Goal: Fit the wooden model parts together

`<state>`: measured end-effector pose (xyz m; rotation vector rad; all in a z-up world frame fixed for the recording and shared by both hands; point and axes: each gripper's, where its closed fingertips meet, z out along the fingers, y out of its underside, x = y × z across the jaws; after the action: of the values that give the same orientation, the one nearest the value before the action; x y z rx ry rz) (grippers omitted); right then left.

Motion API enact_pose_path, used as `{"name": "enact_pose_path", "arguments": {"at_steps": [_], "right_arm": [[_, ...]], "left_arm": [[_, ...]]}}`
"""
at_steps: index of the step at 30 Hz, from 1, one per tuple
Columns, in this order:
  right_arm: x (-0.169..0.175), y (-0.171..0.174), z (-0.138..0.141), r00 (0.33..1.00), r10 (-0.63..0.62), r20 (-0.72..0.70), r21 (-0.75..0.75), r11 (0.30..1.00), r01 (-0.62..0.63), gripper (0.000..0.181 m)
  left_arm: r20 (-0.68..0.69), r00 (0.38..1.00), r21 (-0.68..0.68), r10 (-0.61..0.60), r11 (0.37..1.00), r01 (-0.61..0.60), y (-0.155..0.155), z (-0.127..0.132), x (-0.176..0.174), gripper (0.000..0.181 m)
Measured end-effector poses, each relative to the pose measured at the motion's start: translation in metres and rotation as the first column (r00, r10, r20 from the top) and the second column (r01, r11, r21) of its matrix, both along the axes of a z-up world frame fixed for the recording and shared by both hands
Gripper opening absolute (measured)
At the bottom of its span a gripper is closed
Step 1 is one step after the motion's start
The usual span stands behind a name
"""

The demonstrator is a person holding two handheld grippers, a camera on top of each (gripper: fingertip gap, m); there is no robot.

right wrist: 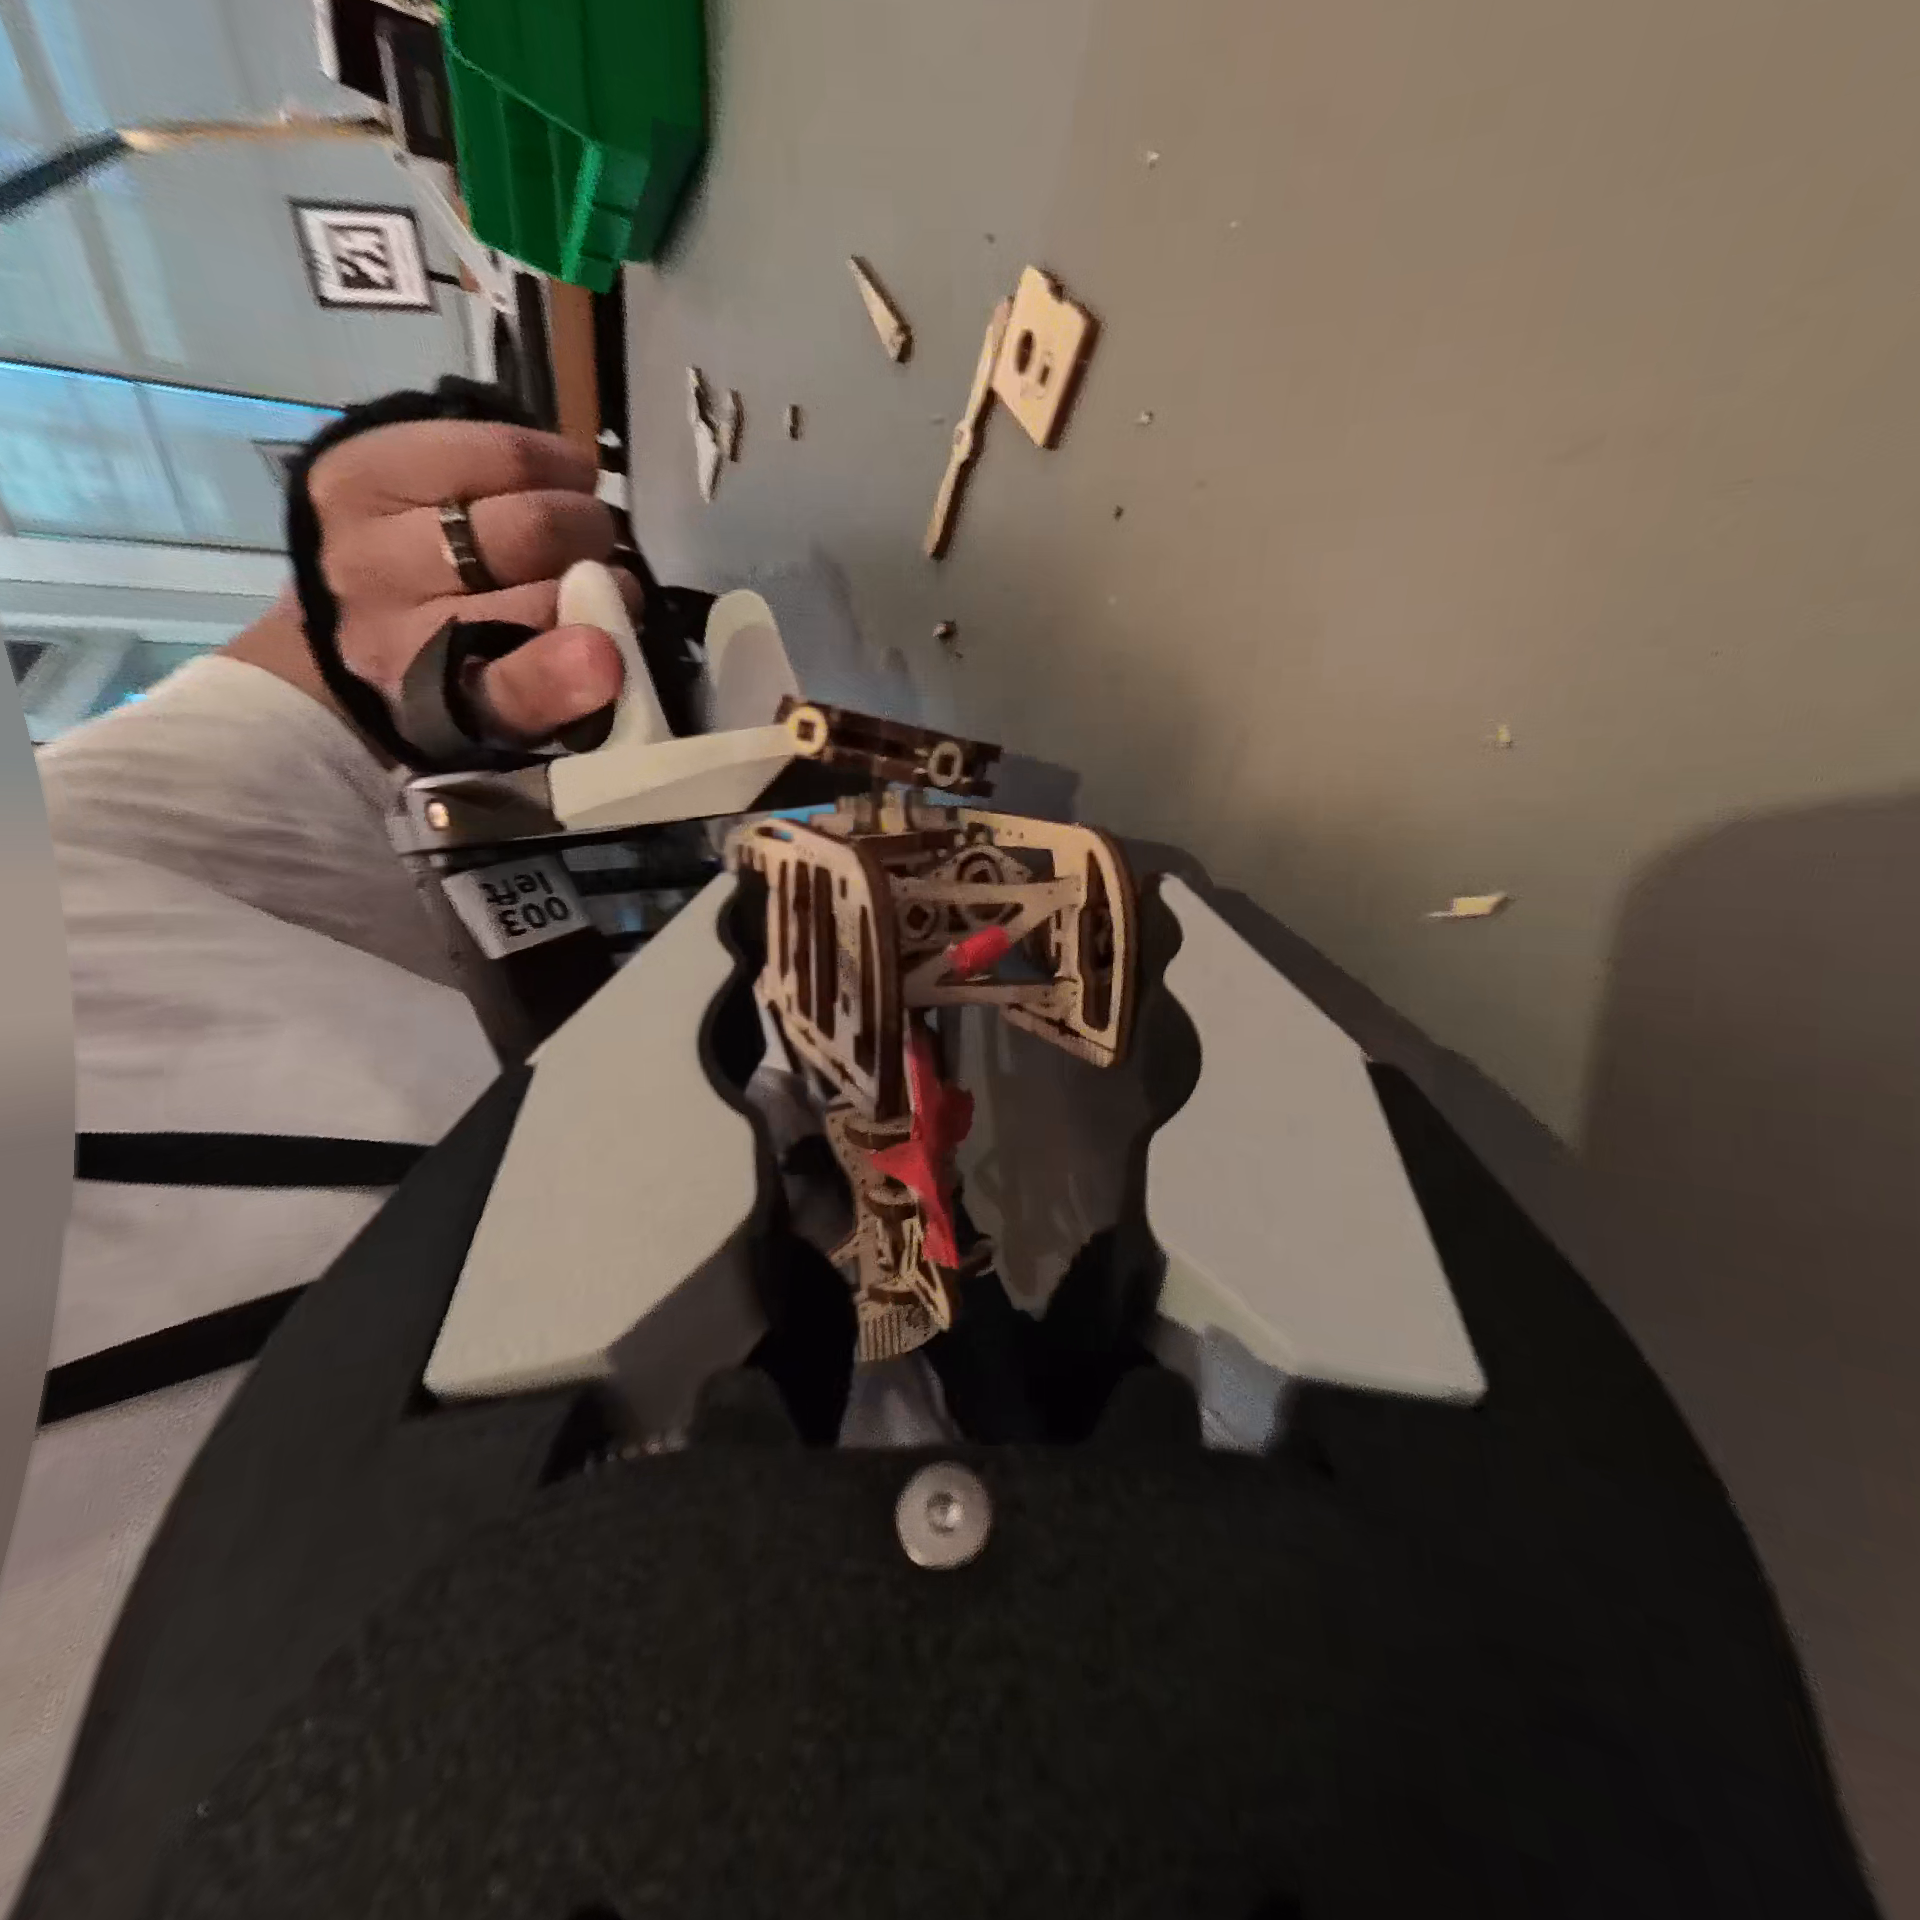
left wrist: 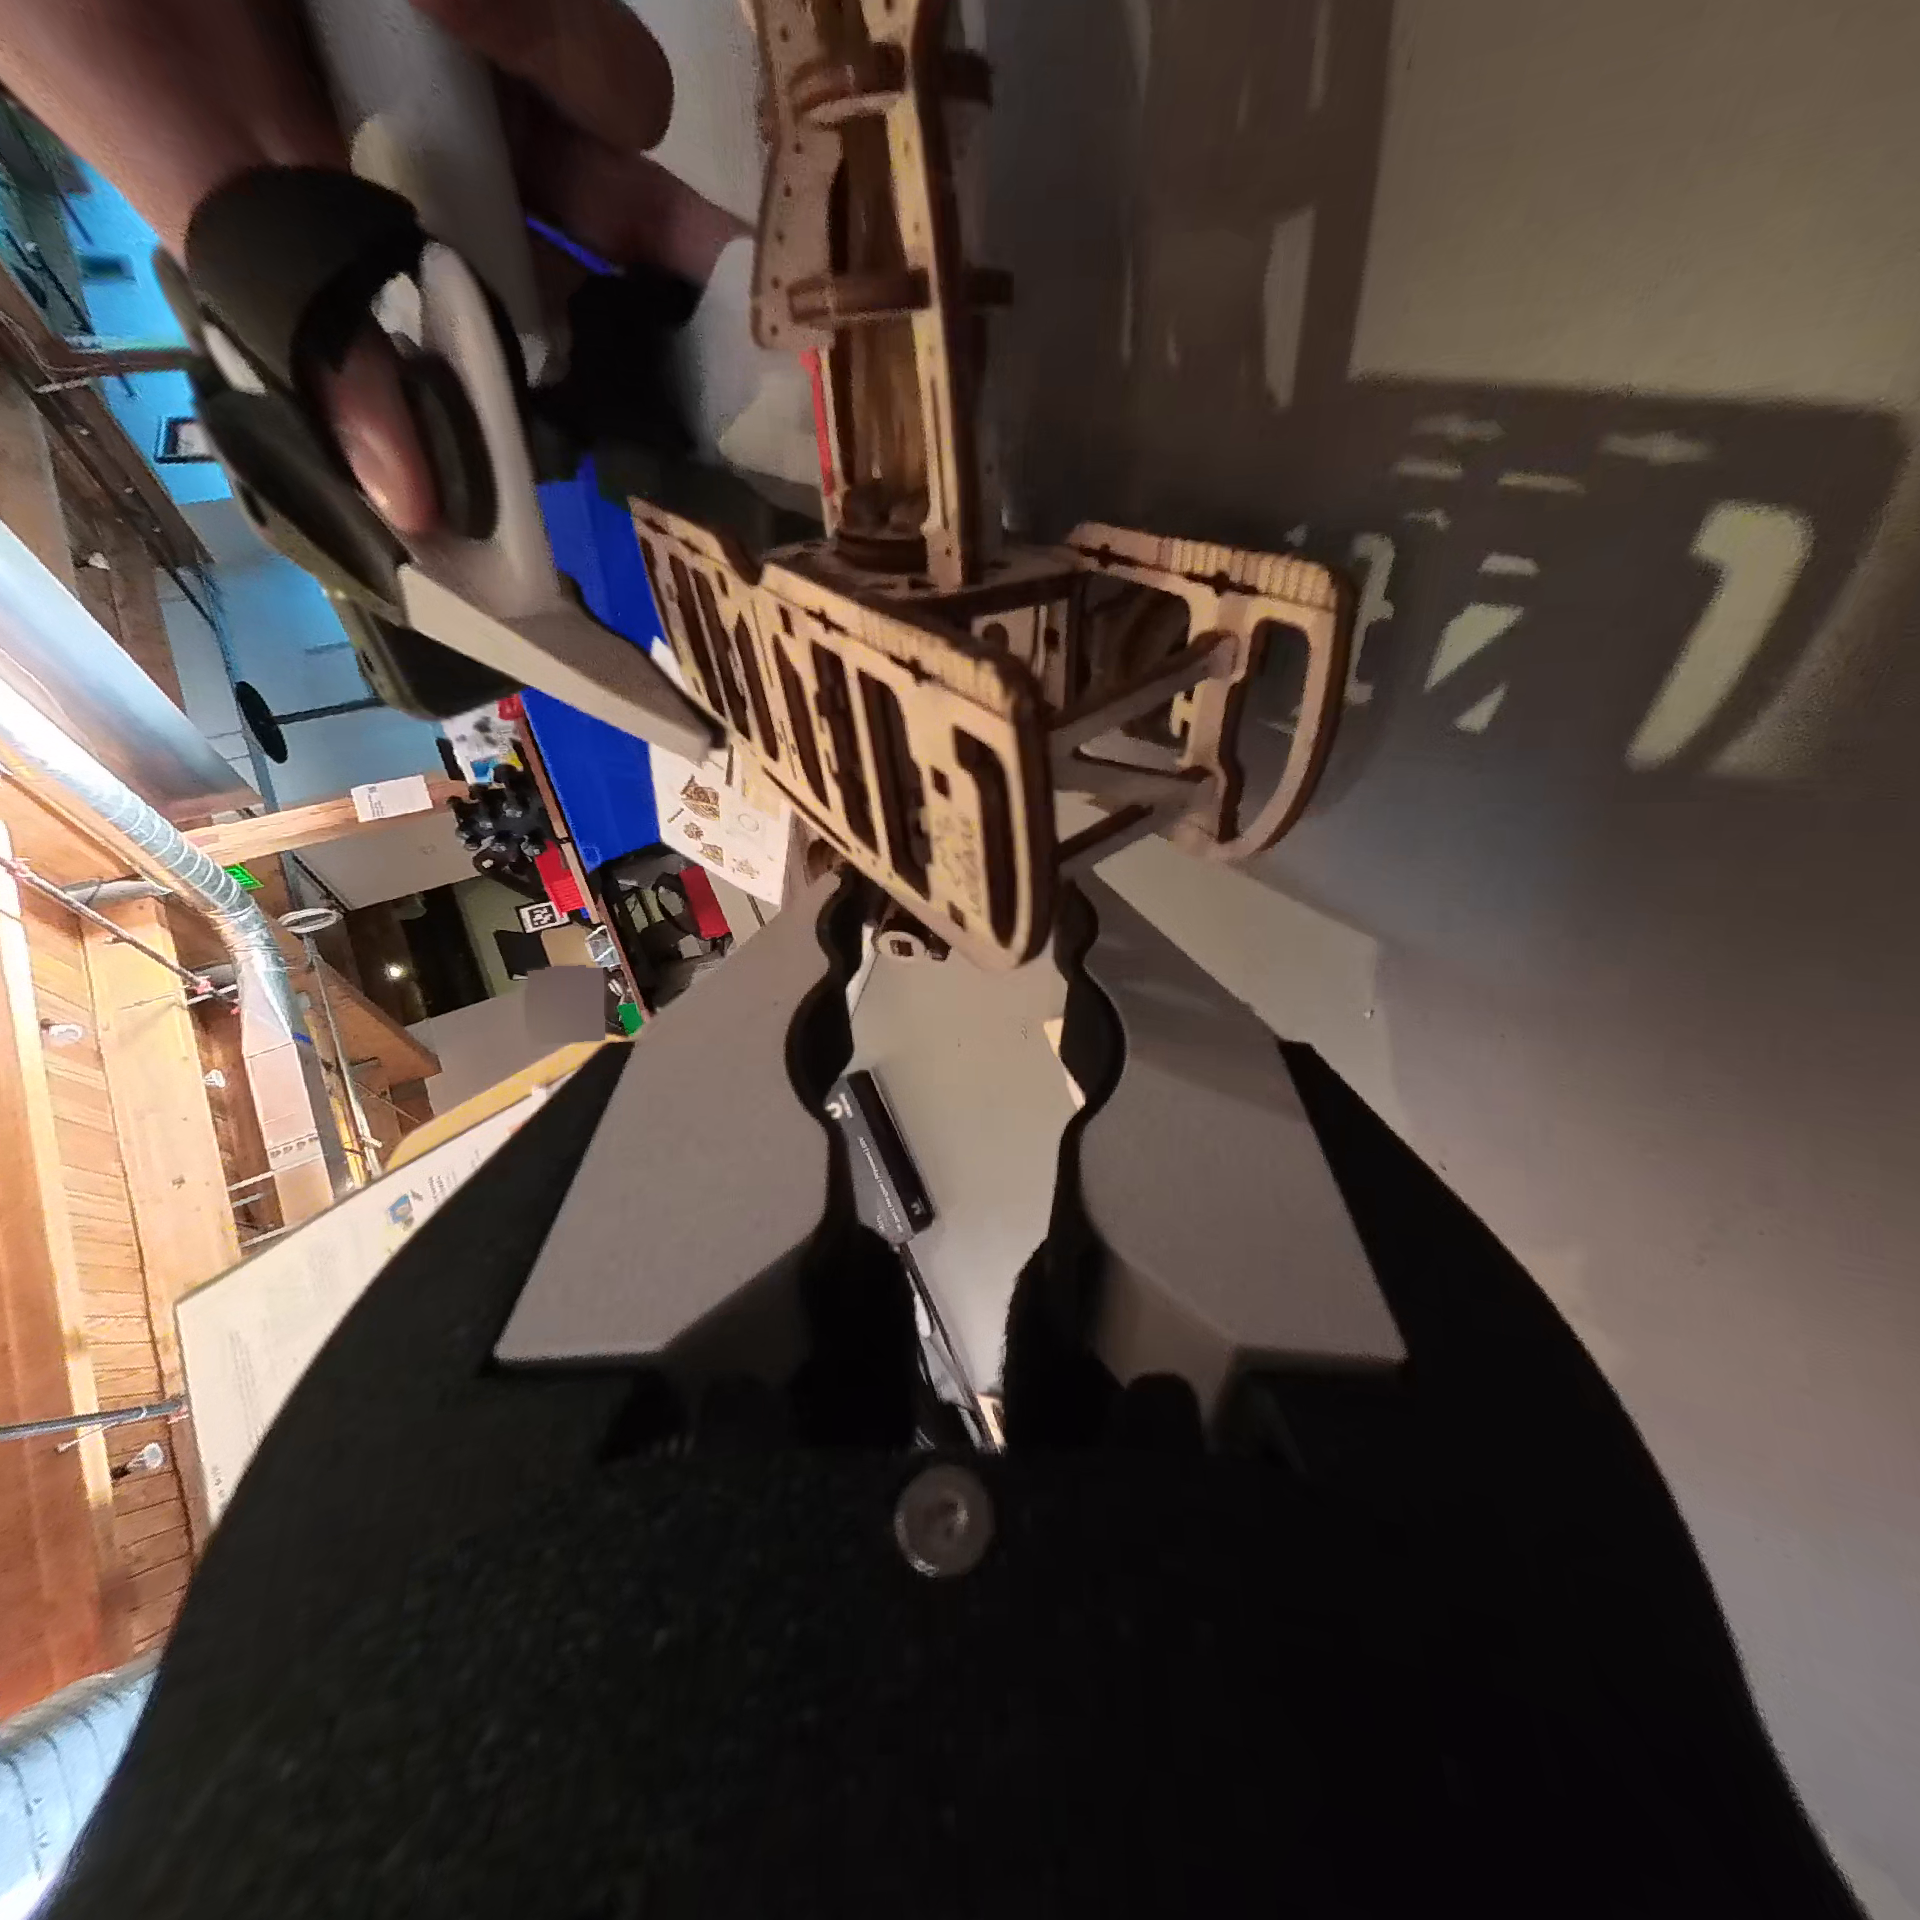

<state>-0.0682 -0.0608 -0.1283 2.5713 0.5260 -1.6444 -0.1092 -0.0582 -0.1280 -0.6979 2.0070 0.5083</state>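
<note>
A wooden model (right wrist: 935, 935) with two slotted wings and a red part hangs beside the grey table (right wrist: 1455, 468). My right gripper (right wrist: 945, 904) is shut on it, one finger against each wing, and its body runs back between the fingers. In the left wrist view the model (left wrist: 914, 727) fills the middle, and a right gripper finger (left wrist: 623, 686) touches one wing. My left gripper (left wrist: 951, 935) is shut on a dark wooden bar (right wrist: 894, 753) at the model's front end. The wing hides its fingertips. In the right wrist view a hand holds it at the left.
Several loose wooden pieces (right wrist: 1039, 353) lie on the table. A green bin (right wrist: 582, 135) stands at its far end. A blue bin (left wrist: 592, 665), an instruction sheet (left wrist: 727, 821) and a small black device (left wrist: 883, 1153) show in the left wrist view. A person's torso (right wrist: 208, 935) is close.
</note>
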Motion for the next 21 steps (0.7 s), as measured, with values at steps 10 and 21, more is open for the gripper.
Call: {"name": "enact_pose_path", "arguments": {"at_steps": [10,21], "right_arm": [[0.014,0.028,0.044,0.965,0.219,-0.144,0.609,0.788,-0.088,0.081],[-0.005,-0.021,0.0,0.73,0.684,0.0,0.765,0.469,-0.44,0.101]], "left_arm": [[0.003,1.0,0.01,-0.015,1.0,0.015,-0.003,-0.003,0.008,0.034],[-0.031,0.999,-0.014,-0.017,1.0,0.017,-0.002,-0.005,0.008,0.033]]}}
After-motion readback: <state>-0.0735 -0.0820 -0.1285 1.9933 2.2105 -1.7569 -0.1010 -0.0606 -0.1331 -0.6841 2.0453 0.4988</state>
